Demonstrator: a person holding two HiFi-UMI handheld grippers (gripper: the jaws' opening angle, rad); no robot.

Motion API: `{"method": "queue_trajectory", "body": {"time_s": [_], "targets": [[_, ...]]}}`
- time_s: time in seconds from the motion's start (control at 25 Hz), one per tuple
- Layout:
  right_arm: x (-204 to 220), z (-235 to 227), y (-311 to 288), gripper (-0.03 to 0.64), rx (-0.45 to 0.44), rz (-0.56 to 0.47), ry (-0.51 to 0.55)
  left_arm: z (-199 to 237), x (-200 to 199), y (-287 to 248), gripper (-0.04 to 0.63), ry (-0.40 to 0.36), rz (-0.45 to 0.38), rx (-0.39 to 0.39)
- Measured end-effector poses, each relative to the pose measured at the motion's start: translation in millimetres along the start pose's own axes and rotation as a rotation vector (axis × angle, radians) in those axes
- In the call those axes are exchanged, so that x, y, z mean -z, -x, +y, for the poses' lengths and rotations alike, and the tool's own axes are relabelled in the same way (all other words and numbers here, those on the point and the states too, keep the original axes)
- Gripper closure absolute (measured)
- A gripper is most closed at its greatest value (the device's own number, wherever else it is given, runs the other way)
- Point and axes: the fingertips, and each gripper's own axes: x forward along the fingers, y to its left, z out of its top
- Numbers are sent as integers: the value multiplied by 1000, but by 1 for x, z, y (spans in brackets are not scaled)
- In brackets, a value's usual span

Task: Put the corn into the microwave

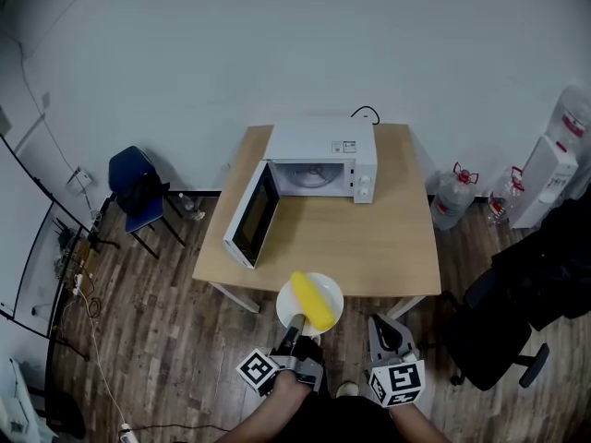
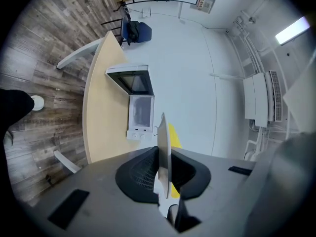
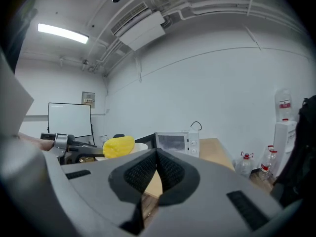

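Observation:
A yellow corn cob [image 1: 312, 302] lies on a white plate [image 1: 283, 310] held out just before the near edge of the wooden table [image 1: 388, 247]. My left gripper [image 1: 295, 327] is shut on the plate's near rim. In the left gripper view the plate [image 2: 164, 147] shows edge-on between the pads, with the corn [image 2: 174, 135] behind it. The white microwave [image 1: 323, 160] stands at the table's back with its door [image 1: 251, 218] swung open to the left. My right gripper [image 1: 384, 329] hangs beside the plate, shut and empty [image 3: 157, 156]. Its view shows the corn [image 3: 118, 146] and the microwave [image 3: 173, 142].
A blue chair [image 1: 137, 188] stands left of the table. Water bottles [image 1: 452, 198] and a white unit [image 1: 545, 179] sit to the right. A black office chair [image 1: 517, 312] is at the near right. The open door sticks out over the table's left part.

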Motion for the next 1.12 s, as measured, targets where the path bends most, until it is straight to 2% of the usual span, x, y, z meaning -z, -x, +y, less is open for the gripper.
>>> {"method": "queue_trajectory", "body": {"time_s": [0.36,0.52,0.68,0.8,1.12], "targets": [[-14,-17,-58,557,39,21,-11,3,-16,-56,569,11,51,4],[-23,-16,-97,558,30,39,24,6,-40,-87,569,7,58,1],[-35,-20,-136,558,18,46,28,9,-69,-123,569,-38,71,-20],[-41,-25,-165,558,38,72,43,10,-88,-148,569,-30,76,-14],[-54,-33,-224,558,93,83,-30,26,-120,-191,569,-35,151,-89]]}}
